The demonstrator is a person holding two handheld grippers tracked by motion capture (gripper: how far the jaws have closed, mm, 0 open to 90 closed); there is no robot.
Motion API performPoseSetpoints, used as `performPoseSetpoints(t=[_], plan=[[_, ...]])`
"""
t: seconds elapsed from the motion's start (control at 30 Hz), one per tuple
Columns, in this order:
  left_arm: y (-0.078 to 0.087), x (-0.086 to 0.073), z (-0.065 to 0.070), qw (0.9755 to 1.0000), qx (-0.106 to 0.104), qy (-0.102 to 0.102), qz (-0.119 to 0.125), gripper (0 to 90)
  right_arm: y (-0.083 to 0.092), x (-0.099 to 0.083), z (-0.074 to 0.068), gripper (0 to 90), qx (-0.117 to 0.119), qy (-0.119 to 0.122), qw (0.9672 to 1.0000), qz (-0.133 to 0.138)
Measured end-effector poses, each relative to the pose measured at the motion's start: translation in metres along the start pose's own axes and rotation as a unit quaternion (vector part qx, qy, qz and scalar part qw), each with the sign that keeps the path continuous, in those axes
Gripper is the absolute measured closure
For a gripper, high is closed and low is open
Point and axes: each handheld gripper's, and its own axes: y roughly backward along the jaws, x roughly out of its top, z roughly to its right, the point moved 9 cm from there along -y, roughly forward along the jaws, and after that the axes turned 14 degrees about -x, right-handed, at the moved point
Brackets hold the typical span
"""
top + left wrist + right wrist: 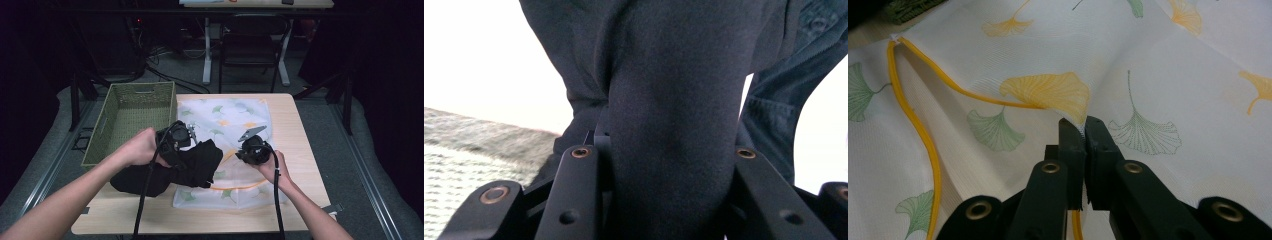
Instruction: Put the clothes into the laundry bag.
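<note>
In the high view light falls from above onto the counter (295, 150), which stands bright while the room around it sinks into near black. The pale cloth (235, 117) looks a little washed out, and the black garment (200, 162) loses nearly all its folds. The picture is soft and grainy. In the left gripper view the garment (674, 125) is close and blurred, against a blown-out white background. The right gripper view is evenly lit and sharp on the cloth (1173, 85), softening perhaps toward the corners.
</note>
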Motion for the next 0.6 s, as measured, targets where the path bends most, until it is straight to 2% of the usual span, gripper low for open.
performPoseSetpoints(t=[0.27,0.33,0.4,0.43,0.6], plan=[[-0.022,0.009,0.002,0.9999,-0.011,0.002,0.006,65.5,0.000,0.000,0.000,87.6,-0.002,-0.003,1.0000,0.000],[-0.026,0.010,0.002,0.9997,-0.021,0.010,0.007,65.5,0.001,0.001,0.000,87.6,-0.002,-0.003,1.0000,0.000],[-0.032,0.012,0.001,0.9996,-0.019,0.016,0.016,65.4,0.000,0.001,0.000,87.6,-0.002,-0.004,1.0000,-0.001],[-0.033,0.012,0.001,0.9996,-0.022,0.016,0.009,65.4,0.000,0.001,-0.001,87.6,-0.002,-0.004,1.0000,-0.002],[-0.048,0.016,0.000,0.9987,-0.038,0.029,0.019,65.2,0.001,0.001,-0.001,87.6,-0.003,-0.005,1.0000,-0.001]])
